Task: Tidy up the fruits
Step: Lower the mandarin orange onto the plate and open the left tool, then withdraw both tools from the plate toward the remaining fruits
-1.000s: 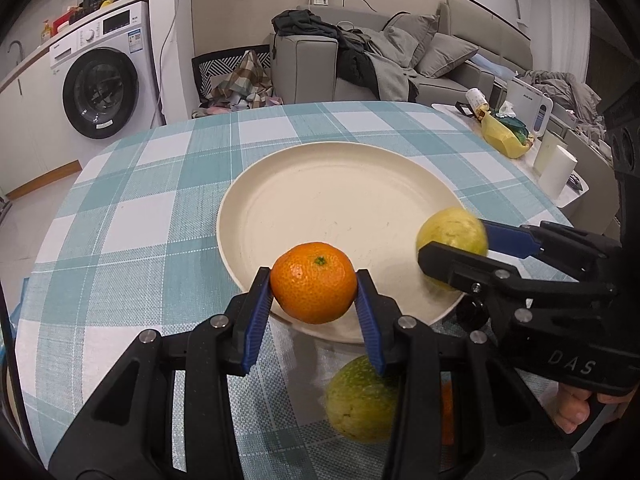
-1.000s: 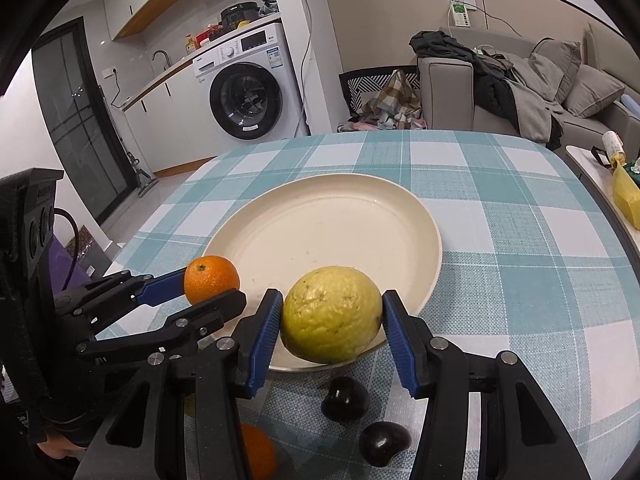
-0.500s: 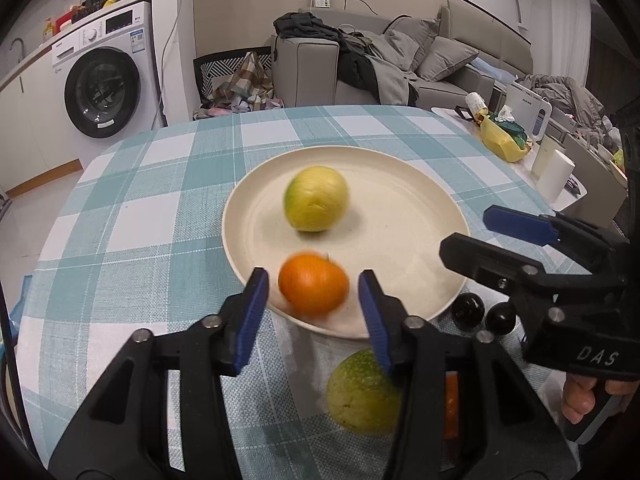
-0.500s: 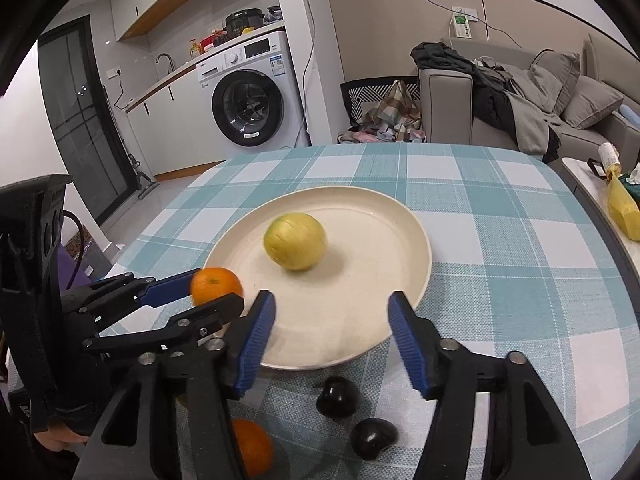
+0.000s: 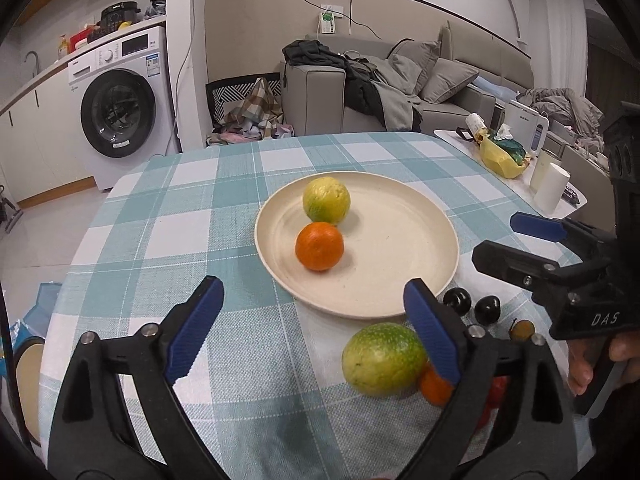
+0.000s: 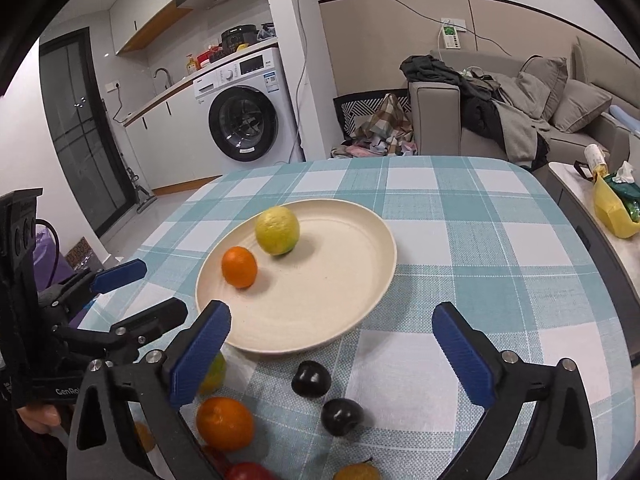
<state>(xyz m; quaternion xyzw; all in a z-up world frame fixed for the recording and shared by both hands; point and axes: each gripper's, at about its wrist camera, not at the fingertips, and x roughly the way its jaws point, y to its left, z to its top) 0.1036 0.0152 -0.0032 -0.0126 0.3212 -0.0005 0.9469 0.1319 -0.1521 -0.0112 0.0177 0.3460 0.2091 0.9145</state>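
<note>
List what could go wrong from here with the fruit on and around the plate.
1. The orange and yellow-green fruit sit loose and close together on the shallow plate; adding another could knock them rolling.
2. The two dark fruits lie right beside the plate rim; a low approach by the open right gripper may nudge them away.
3. The green fruit touches the left gripper's finger and might roll.

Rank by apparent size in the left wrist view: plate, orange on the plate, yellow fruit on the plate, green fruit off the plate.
1. Plate, clearly largest.
2. Green fruit, though it lies nearest the camera, so its lead is unsure.
3. Yellow fruit and orange look about alike; no ranking between them.
</note>
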